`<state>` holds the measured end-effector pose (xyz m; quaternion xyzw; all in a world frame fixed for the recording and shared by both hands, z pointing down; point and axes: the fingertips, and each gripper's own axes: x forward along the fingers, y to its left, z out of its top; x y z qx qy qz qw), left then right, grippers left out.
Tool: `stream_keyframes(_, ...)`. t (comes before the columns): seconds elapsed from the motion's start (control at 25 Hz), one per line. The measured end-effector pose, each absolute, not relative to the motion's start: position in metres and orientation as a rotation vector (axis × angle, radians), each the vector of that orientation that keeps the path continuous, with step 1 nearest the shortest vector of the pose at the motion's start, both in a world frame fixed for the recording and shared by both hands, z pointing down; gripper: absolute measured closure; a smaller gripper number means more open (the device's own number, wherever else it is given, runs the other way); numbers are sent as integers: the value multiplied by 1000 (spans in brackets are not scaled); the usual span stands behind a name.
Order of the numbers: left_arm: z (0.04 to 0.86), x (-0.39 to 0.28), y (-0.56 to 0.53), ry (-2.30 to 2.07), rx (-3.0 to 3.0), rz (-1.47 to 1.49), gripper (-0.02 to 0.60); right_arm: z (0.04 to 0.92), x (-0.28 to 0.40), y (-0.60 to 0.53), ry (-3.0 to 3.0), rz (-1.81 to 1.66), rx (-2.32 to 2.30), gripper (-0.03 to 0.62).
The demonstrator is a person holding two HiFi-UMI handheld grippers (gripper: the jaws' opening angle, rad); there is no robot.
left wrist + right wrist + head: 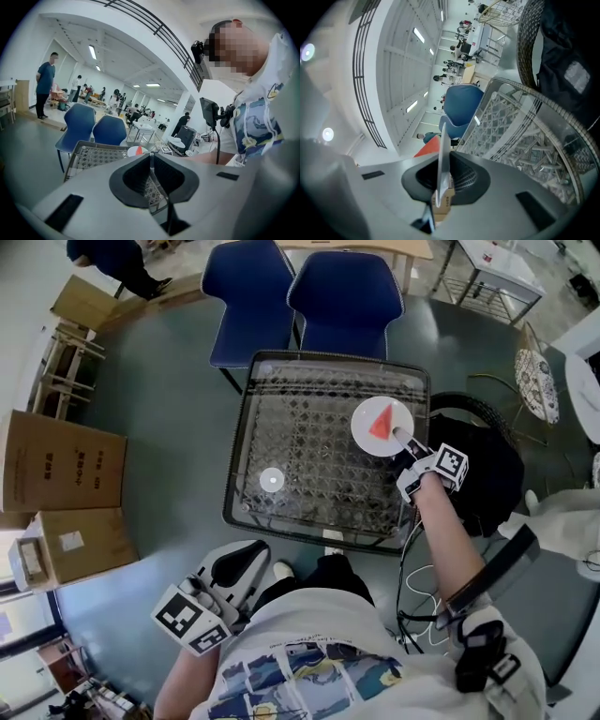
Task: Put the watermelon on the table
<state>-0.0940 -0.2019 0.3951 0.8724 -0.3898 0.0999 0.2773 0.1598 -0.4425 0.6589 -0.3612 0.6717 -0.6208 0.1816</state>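
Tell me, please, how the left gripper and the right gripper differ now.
The right gripper is shut on the rim of the plate carrying the watermelon slice; the left gripper is shut on nothing. The right reaches over the table; the left is off its near edge. Both carry a marker cube.

Large open-plan workshop hall. Blue chairs (345,301) are standing just behind the glass table (300,456), cardboard boxes (56,465) are sitting to its left, and people (45,79) are standing far beyond it under strip lights (92,51).
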Motion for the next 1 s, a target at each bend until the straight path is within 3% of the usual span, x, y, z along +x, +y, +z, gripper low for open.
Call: stream_keyframes(1.0,412,-128,-240,-1111,2221,324,555,771,187,-577,1655,-1780,-1284,566)
